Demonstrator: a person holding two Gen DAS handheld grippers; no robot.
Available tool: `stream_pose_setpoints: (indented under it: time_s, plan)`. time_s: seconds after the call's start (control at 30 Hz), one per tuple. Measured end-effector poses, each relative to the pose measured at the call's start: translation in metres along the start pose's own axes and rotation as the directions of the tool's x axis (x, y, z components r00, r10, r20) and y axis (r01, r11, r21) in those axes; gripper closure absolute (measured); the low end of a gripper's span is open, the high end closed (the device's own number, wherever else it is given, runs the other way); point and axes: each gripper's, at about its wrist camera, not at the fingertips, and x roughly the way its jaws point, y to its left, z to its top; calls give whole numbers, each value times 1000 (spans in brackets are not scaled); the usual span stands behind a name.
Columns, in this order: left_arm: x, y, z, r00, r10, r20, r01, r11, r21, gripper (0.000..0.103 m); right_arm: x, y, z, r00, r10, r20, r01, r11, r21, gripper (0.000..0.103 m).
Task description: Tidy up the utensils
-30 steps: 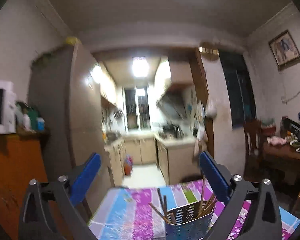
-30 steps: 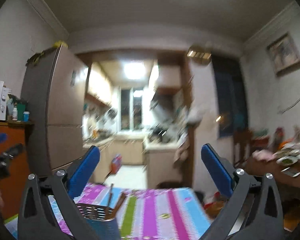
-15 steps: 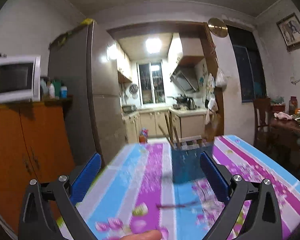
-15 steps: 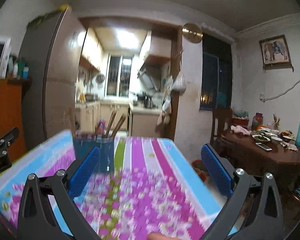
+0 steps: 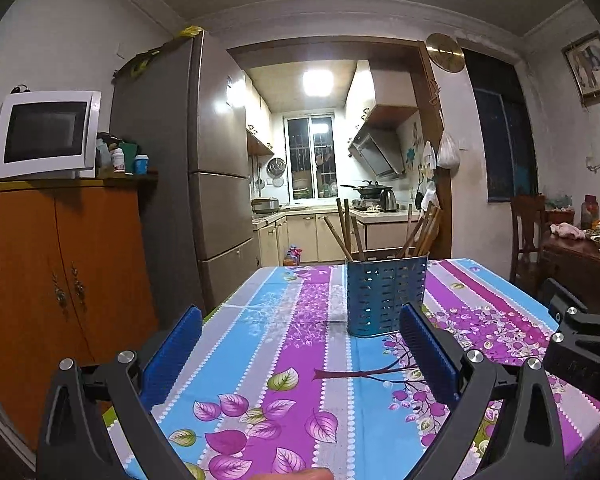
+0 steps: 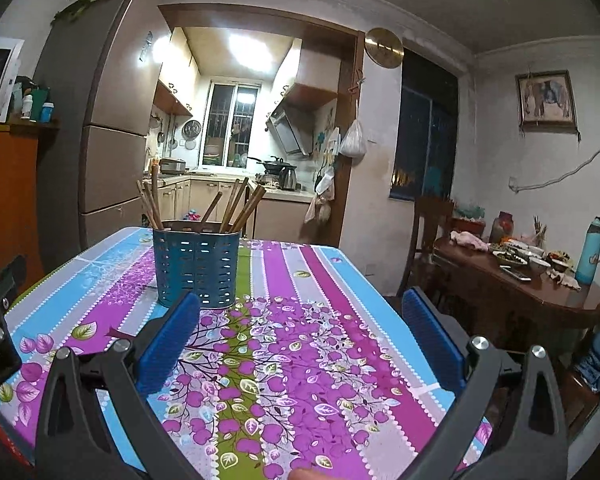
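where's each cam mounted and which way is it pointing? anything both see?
Left wrist: on the left gripper, low over the table, facing the kitchen doorway; shows its own open blue fingers, a fingertip at the bottom edge, part of the right gripper at far right.
Right wrist: on the right gripper, same heading, angled more toward the dining table; shows its own open fingers, part of the left gripper at far left.
Shared: the blue utensil holder with chopsticks, floral tablecloth, fridge, kitchen.

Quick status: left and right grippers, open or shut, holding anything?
Left gripper: open, holding nothing.
Right gripper: open, holding nothing.
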Motion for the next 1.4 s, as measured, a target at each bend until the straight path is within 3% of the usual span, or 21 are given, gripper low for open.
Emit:
stream_pose_setpoints:
  time_s: [0.7,1.1,1.17,1.4]
  plan:
    - [7,-2,-2,999,1,-34,-1,1000,1,5,-13,-3,-1,999,-17,36,17,1000,-6,5]
    - [8,-7,-2,998,-42,-47,42,999,7,5,-12,-5,0,999,-15,29,15,1000,6,5]
    - [8,-8,-2,999,-17,-37,18,1000,11,5,-11,-6,0,1000,-16,27,15,1000,8,5]
    - [14,-6,-5,998,-29,-64,29,1000,1,11,-10,-9,0,999,-20,27,19,1000,20,5]
